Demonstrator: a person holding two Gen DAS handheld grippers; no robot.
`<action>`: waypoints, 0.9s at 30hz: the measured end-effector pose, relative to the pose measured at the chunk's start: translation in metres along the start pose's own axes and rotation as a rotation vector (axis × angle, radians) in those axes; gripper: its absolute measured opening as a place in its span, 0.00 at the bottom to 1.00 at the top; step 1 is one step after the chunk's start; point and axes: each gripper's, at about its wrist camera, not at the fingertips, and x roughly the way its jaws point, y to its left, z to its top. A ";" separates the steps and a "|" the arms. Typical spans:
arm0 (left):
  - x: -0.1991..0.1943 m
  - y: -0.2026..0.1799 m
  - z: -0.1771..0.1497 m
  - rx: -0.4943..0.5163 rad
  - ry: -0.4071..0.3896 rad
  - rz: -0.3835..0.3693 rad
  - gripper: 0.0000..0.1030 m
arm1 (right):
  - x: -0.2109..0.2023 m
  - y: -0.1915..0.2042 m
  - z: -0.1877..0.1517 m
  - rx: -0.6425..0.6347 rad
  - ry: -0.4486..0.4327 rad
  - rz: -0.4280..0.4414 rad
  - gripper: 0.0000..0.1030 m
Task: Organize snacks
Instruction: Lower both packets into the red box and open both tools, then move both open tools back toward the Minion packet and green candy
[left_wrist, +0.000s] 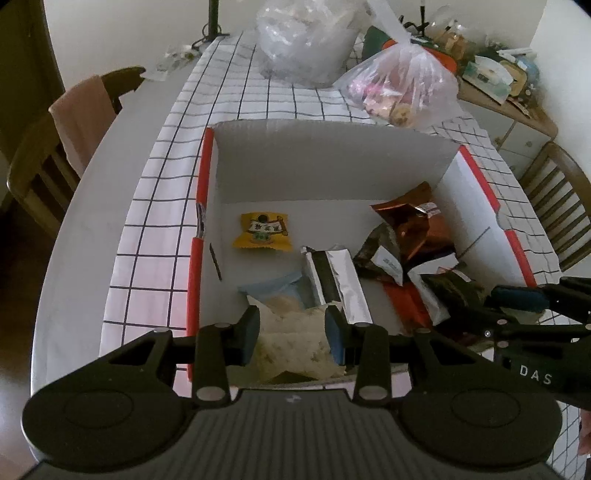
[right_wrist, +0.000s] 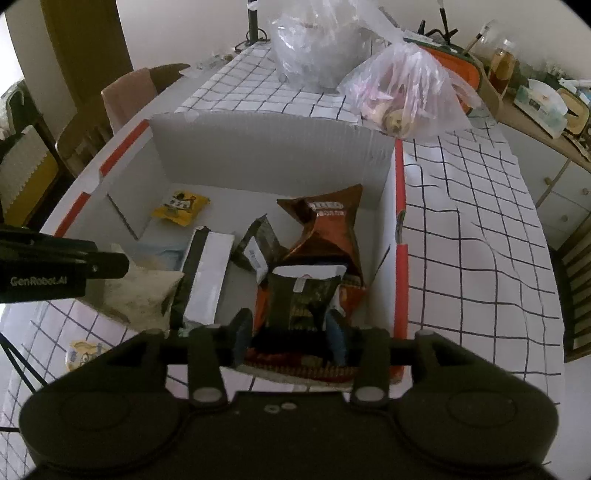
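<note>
White cardboard box (left_wrist: 332, 162) on the checked worktop (left_wrist: 155, 206) already holds about seven snack packets, among them one yellow packet (left_wrist: 263, 230), one silver-and-black bar (left_wrist: 334, 284) and one copper bag (right_wrist: 327, 230), so the sorting looks well advanced. The left hand-held gripper (left_wrist: 291, 332) pinches a pale packet (left_wrist: 291, 343) and the right hand-held gripper (right_wrist: 290, 332) a dark packet (right_wrist: 301, 299), both at the box's near edge. Left outside: two plastic bags (right_wrist: 406, 92) beyond and one small packet (right_wrist: 83, 352) on the cloth.
</note>
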 end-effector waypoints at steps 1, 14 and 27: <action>-0.003 0.000 -0.001 -0.002 -0.004 -0.001 0.40 | -0.004 0.000 -0.001 0.000 -0.006 0.004 0.45; -0.046 -0.011 -0.016 -0.006 -0.078 -0.018 0.61 | -0.052 0.000 -0.016 0.007 -0.087 0.013 0.66; -0.090 -0.011 -0.041 -0.012 -0.142 -0.049 0.74 | -0.096 0.004 -0.042 -0.003 -0.172 0.057 0.94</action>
